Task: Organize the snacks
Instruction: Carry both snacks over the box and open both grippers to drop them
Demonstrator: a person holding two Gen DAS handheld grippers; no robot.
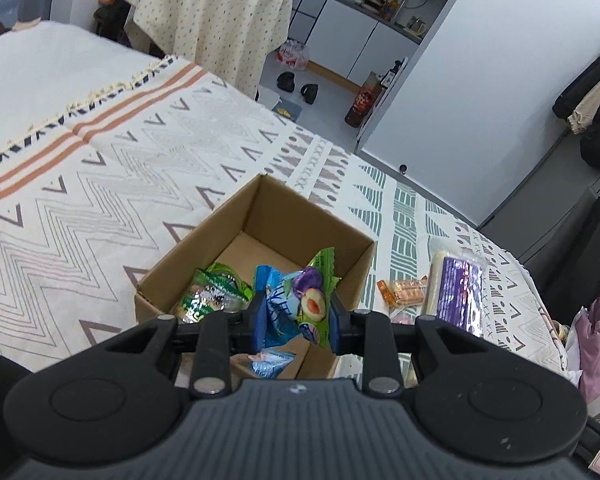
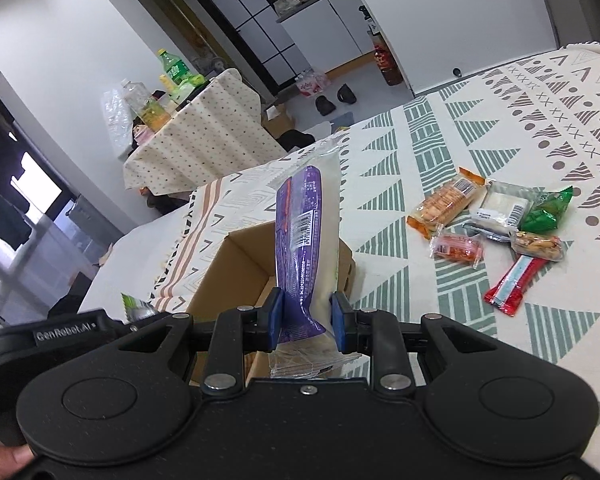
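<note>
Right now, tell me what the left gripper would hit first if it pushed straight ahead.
Probably the cardboard box: the left gripper, shut on the plum snack packet, points down into it, toward its floor or far wall; depth is unclear.

Lighting's pretty even and soft in both views, cool white, looks like daylight. The window point(image 2: 24, 216) on the left edge of the right wrist view is blown out, no detail there. Shadows are weak, just a dim patch inside the cardboard box point(image 1: 204, 240). Some glare on the shiny purple snack packet point(image 2: 300, 240) and on the foil wrappers. Heavy fisheye bending: wall and door lines curve near the edges, corners go black. Center is sharp, far background a bit soft.
</note>
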